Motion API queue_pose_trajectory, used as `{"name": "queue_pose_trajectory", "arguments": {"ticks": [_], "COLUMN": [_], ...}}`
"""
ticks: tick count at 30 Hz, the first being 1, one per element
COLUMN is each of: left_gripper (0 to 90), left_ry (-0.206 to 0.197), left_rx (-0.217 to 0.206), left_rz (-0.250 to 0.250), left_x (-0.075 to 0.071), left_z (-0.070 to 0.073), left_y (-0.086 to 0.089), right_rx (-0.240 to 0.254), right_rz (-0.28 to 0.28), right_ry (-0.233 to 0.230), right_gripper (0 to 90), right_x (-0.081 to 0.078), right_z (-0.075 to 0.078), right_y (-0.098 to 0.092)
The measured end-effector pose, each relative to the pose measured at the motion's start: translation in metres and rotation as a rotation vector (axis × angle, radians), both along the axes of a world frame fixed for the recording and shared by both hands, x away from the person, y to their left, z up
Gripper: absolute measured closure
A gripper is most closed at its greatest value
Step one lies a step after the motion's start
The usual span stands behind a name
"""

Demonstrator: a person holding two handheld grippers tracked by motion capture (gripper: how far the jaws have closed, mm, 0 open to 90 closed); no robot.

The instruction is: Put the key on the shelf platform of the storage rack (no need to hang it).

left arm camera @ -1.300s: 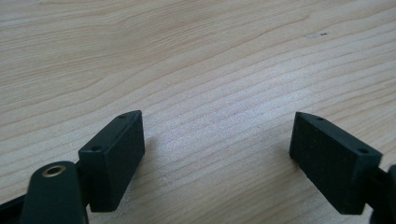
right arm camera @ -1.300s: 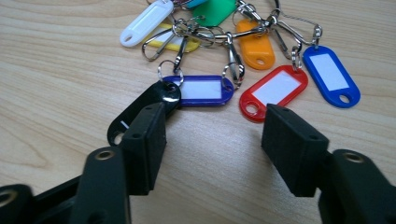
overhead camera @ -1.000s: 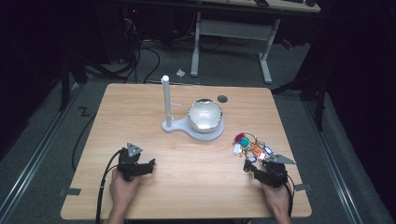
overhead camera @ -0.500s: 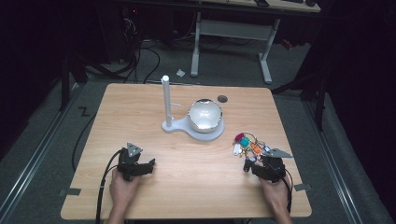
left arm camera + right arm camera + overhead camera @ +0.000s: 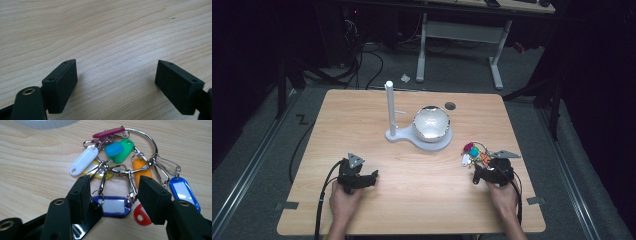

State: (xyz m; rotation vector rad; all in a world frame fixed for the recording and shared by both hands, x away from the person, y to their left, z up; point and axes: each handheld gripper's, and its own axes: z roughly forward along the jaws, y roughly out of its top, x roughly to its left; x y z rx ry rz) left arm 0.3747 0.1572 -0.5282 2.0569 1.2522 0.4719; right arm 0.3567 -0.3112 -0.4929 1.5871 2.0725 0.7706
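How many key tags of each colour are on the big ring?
Key tags on the ring, right gripper view:
white: 1
yellow: 1
green: 1
light blue: 1
orange: 1
dark blue: 2
red: 1
magenta: 1
Total: 9

White stand (image 5: pixel 418 137) sits mid-table (image 5: pixel 362 115), post (image 5: pixel 389 107) upright left of its shiny dome (image 5: pixel 431 123); a hole (image 5: pixel 450 106) just behind.

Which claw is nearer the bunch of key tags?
Right. The right claw sits open at the key tags; the left claw rests across the table.
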Motion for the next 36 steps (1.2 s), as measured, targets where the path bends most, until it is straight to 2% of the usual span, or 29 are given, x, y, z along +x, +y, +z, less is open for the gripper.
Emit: {"name": "queue_pose_trajectory", "arguments": {"ticks": [6,13,19,20,21,22,26,28,29,31,36], "left_gripper": [18.5,18.5,18.4,18.4,18.4,18.4,18.4,18.4,18.4,18.4,18.4], "left_ry": [0.000,0.000,0.000,0.000,0.000,0.000,0.000,-0.001,0.000,0.000,0.000], "left_rx": [0.000,0.001,0.001,0.001,0.001,0.001,0.001,0.001,0.001,0.001,0.001], "left_rz": [0.000,-0.001,-0.001,-0.001,-0.001,-0.001,-0.001,-0.001,-0.001,-0.001,-0.001], "left_x": [0.000,0.000,0.000,0.000,0.000,0.000,0.000,0.000,0.000,0.000,0.000], "left_z": [0.000,0.000,0.000,0.000,0.000,0.000,0.000,0.000,0.000,0.000,0.000], "left_y": [0.000,0.000,0.000,0.000,0.000,0.000,0.000,0.000,0.000,0.000,0.000], "right_rx": [0.001,-0.032,-0.045,-0.041,-0.042,-0.042,-0.043,-0.044,-0.046,-0.048,-0.052], "right_rz": [-0.006,-0.015,-0.023,-0.027,-0.022,-0.022,0.001,0.004,0.010,0.018,0.026], "right_ry": [0.023,0.032,0.063,0.064,0.062,0.062,0.057,0.059,0.061,0.056,0.052], "right_gripper": [45.0,45.9,48.0,49.9,55.4,55.4,66.4,67.7,73.5,79.6,80.4], "right_x": [0.009,0.019,0.023,0.023,0.023,0.023,0.022,0.022,0.022,0.021,0.021], "right_z": [-0.003,-0.006,-0.013,-0.013,-0.013,-0.013,-0.012,-0.012,-0.012,-0.012,-0.012], "right_y": [0.001,0.006,0.006,0.005,0.005,0.005,0.005,0.004,0.004,0.004,0.004]}}
